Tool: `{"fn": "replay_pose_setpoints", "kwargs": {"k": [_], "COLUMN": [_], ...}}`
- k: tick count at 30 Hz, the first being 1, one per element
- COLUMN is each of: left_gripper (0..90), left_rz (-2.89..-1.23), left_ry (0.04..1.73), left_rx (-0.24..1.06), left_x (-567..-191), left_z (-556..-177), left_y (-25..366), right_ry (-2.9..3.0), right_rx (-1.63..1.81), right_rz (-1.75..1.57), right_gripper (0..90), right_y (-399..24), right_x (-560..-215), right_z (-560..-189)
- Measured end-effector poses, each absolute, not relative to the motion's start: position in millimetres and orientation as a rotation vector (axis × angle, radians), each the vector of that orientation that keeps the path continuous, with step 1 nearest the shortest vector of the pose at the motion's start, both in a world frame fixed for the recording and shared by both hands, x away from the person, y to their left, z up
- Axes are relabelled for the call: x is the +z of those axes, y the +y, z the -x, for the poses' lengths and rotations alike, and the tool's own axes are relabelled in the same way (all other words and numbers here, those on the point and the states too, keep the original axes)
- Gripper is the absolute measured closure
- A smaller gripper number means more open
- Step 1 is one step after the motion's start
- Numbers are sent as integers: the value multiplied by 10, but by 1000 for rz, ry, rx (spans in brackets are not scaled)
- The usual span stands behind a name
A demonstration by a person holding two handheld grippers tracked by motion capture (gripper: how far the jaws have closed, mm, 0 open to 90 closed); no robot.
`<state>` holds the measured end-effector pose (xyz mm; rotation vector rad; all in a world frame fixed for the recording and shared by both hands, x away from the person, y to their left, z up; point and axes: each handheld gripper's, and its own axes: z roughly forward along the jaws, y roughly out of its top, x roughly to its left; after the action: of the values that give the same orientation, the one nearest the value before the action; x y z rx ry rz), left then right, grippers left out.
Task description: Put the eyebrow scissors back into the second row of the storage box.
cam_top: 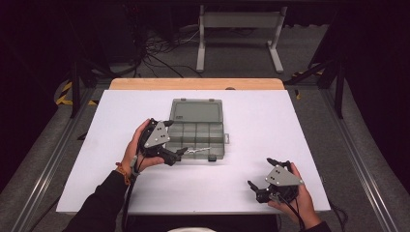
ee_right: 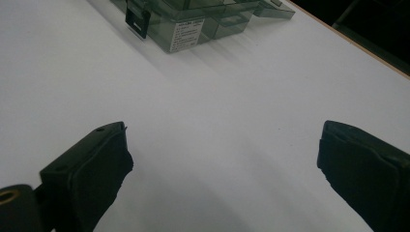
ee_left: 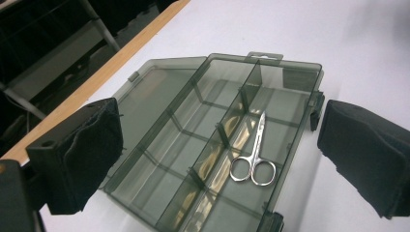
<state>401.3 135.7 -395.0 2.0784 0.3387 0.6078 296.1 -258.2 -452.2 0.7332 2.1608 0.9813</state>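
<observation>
You held the left gripper wide over the scissors, probably lining up; the right gripper idled, spread.

We list one smoky translucent organiser box, open, near the middle of the white table top. Its lid is laid back flat on the far side. Dividers split the tray into compartments. We note one small pair of steel scissors lying in the row nearest the person, blades closed. The box also has a dark latch and a printed label on its outer wall.

A wooden edge runs along the table's far side. Beyond it we record a white metal frame and loose cables on the grey floor. Yellow-and-black tape lies at the left.
</observation>
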Motion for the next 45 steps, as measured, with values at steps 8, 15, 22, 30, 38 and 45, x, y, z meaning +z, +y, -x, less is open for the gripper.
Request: {"fn": "replay_pose_setpoints", "kwargs": {"k": [8,15,22,30,38,45], "left_gripper": [34,34,35,35,36,39], "left_rz": [-2068,-2069,-2080,-2078,-2098,-2101], "left_ry": [331,333,335,332,338,351], "left_rx": [650,677,689,709,738,745], "left_x": [-3938,-3932,-3948,-3967,-4020,-4080], "left_z": [-3924,-3871,-3824,-3759,-3698,-3642], "left_y": [1490,1587,1672,1772,1899,2029], "right_ry": [2160,2160,2159,2159,2161,2159], "right_rx": [981,982,982,984,981,982], "right_rz": [-732,-733,-736,-735,-735,-736], "right_gripper": [54,54,54,54,54,54], "right_y": [-2577,-2574,-2574,-2566,-2565,-2564], "right_x": [-4522,-4520,-4519,-4518,-4520,-4521], "right_z": [-2961,-2960,-2959,-2957,-2958,-2960]}}
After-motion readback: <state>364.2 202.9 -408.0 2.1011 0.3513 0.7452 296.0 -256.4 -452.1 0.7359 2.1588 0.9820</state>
